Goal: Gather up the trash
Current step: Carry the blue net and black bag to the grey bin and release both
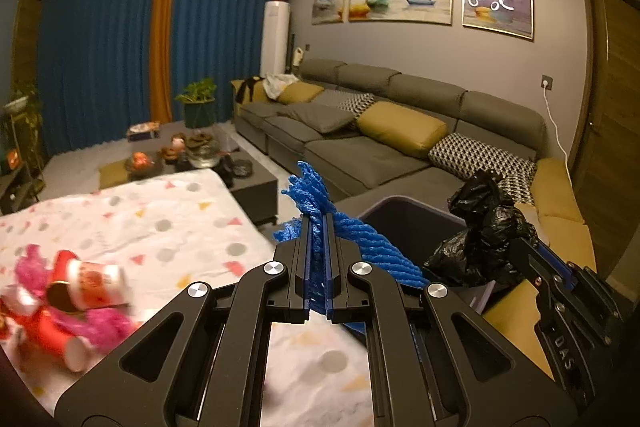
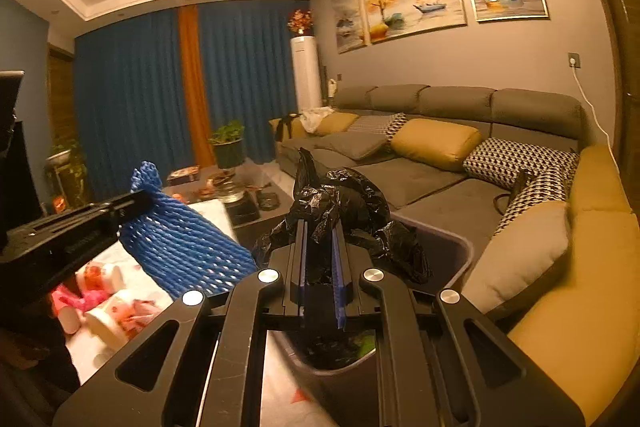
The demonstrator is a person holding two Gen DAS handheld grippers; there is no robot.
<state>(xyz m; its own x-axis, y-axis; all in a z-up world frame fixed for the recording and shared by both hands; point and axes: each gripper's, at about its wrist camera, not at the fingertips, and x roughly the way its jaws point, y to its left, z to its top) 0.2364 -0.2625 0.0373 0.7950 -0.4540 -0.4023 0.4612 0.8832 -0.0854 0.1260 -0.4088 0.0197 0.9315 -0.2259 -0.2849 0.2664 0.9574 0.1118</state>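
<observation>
Two grippers are squeezing trash over the gray bin (image 2: 460, 247): the left gripper (image 1: 319, 227) is pinching a blue foam net (image 1: 360, 239), and the right gripper (image 2: 320, 247) is pinching a black plastic bag (image 2: 352, 203) beside it.

The blue foam net (image 1: 360, 247) looks soft and ribbed, and the black bag (image 2: 352, 211) is thin, crinkled, glossy plastic. A matt patterned cloth (image 1: 160, 223) covers the desk (image 1: 120, 211). The sofa (image 1: 360, 155) is dull woven fabric.

A blue foam net (image 1: 352, 239) is pinched up in the air. A crumpled black bag (image 2: 344, 211) hangs over the grey bin (image 2: 460, 255). Red cups (image 1: 80, 291) lie tipped on the dotted cloth (image 1: 168, 219).
</observation>
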